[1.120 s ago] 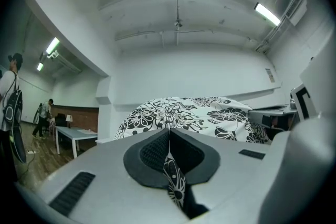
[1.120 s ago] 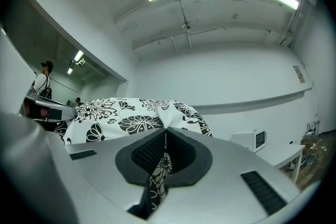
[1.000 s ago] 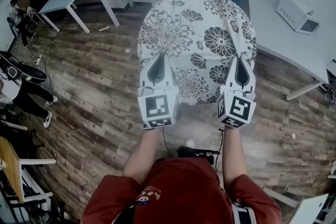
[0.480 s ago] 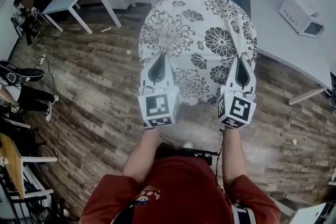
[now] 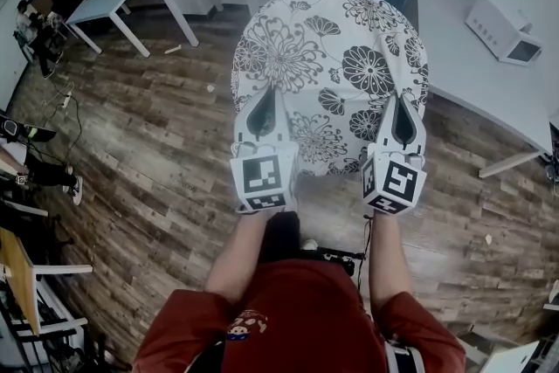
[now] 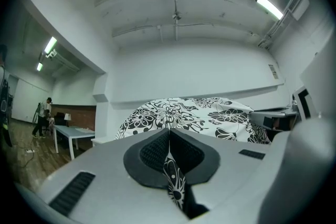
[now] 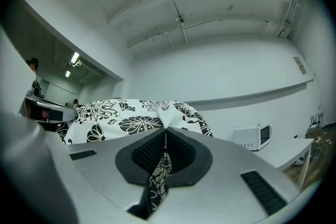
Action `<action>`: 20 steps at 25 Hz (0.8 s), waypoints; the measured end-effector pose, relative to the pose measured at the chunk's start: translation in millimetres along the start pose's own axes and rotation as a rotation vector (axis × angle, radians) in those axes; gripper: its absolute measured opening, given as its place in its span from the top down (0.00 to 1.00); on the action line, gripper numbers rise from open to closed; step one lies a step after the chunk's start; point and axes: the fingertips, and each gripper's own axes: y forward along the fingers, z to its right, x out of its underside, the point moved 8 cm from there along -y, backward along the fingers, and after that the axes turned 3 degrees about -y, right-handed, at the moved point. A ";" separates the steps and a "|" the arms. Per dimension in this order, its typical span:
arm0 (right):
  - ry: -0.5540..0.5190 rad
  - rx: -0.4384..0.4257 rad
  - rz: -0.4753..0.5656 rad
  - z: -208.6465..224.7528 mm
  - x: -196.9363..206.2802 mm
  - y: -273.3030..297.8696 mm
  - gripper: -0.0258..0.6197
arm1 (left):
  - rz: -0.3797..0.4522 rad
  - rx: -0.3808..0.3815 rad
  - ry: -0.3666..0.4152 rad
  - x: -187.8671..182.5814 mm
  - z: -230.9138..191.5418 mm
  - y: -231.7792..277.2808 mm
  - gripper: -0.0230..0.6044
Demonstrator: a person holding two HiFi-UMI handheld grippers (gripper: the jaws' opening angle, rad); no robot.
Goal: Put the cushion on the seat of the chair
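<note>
I hold the floral cushion (image 5: 327, 74) spread above the wooden floor (image 5: 148, 144), on no seat. Left tongs (image 5: 262, 105) and right tongs (image 5: 400, 116) each clench its near edge, wide apart, likely to keep it level.

Bystander (image 5: 44, 177) now nearly off-frame left

Shirt (image 5: 293, 319): dark red, short-sleeved, with a small cartoon print (image 5: 238, 329) at the chest.
Left gripper (image 5: 266, 93): white tapering shell with a dark teardrop hollow.
Right gripper (image 5: 396, 99): the same build.
Marker cubes (image 5: 262, 181): white with black square codes, one at each gripper's near end.
Pads (image 6: 152, 152): dark grey, finely ribbed.
Shell slots (image 6: 73, 191): dark, ridged.
</note>
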 end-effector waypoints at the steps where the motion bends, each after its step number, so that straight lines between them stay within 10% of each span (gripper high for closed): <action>1: -0.009 0.000 0.007 0.0 0.5 0.4 0.91 | 0.010 -0.001 -0.006 1.8 -0.1 0.5 0.92; 20: -0.077 0.005 0.071 -0.6 11.5 0.8 0.91 | 0.106 0.010 -0.026 15.5 0.0 0.8 0.92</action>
